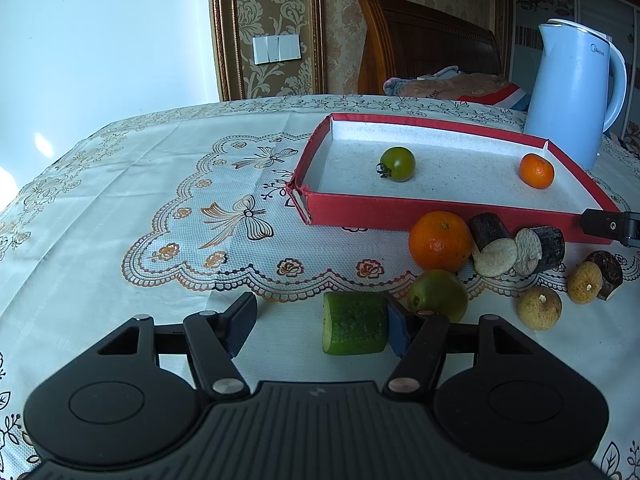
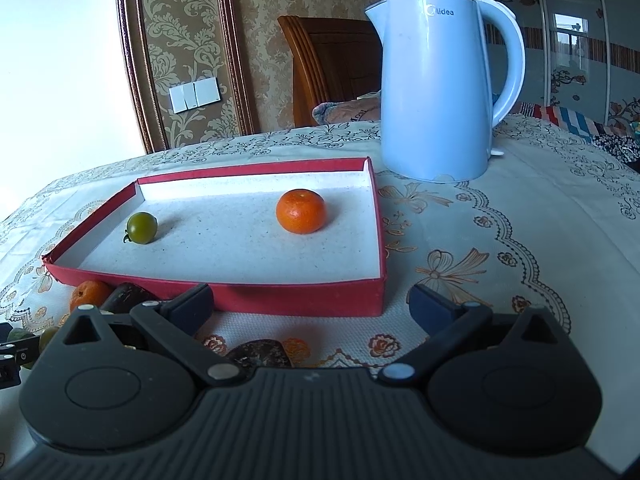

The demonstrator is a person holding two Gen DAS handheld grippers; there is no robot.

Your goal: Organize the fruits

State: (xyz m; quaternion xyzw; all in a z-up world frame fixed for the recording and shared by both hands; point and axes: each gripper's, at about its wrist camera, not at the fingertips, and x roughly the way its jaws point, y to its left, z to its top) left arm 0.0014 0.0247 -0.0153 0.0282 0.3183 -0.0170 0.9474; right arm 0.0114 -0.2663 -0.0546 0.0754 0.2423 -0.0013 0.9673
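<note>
A red tray [image 1: 420, 218] with a white floor holds a green tomato [image 1: 397, 164] and a small orange [image 1: 537, 171]. In front of it lie a bigger orange [image 1: 440, 242], a green citrus [image 1: 438, 296], cut dark-skinned stalk pieces [image 1: 540, 250] and two tan round fruits [image 1: 539, 307]. My left gripper [image 1: 320, 322] is open low over the cloth. A cut cucumber piece [image 1: 354, 324] lies between its fingers against the right pad, and the left pad stands apart from it. My right gripper [image 2: 312, 306] is open and holds nothing, just before the tray [image 2: 378, 232] with the tomato [image 2: 142, 228] and orange [image 2: 301, 211].
A pale blue kettle [image 2: 434, 92] stands behind the tray's right corner. A patterned tablecloth [image 1: 180, 200] covers the table. The right gripper's fingertip [image 1: 612, 226] shows at the tray's near right corner. A dark stalk piece [image 2: 260, 354] lies under the right gripper.
</note>
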